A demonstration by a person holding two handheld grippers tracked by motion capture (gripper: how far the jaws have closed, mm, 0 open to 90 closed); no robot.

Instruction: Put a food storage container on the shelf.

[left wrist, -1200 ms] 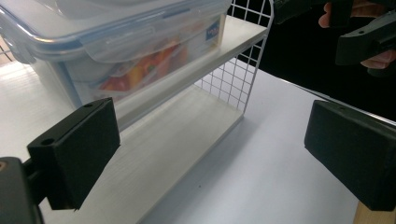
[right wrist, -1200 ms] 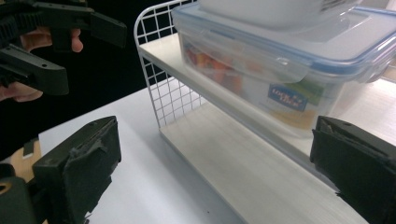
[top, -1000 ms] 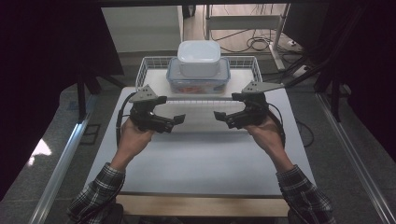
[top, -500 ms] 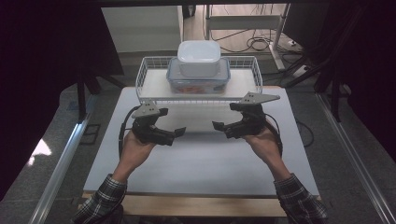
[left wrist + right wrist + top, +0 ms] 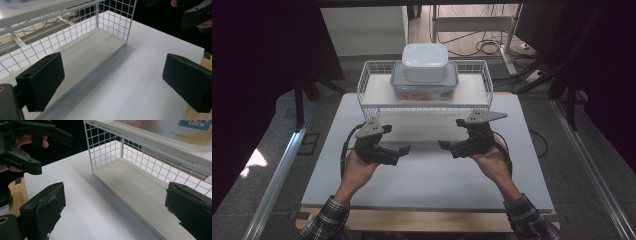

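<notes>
A white wire basket (image 5: 371,85) with a pale wooden floor stands at the far edge of the white worktop (image 5: 422,172). In it sits a clear container with a blue-rimmed lid (image 5: 424,83), and through its wall something orange and red shows (what exactly cannot be told). A smaller white lidded box (image 5: 425,61) is stacked on top of that lid. In the right gripper view the clear container's front carries a blue label (image 5: 192,123) reading "LOCK" in its lower line, the line above being cut off; orange contents show behind it.

The left gripper (image 5: 399,152) and the right gripper (image 5: 446,146) hang over the bare worktop on the near side of the basket, well apart from the containers, their tips pointing toward each other. Both have their jaws spread wide with nothing between them, which each gripper's own view confirms: only worktop and basket mesh lie in the gap.
</notes>
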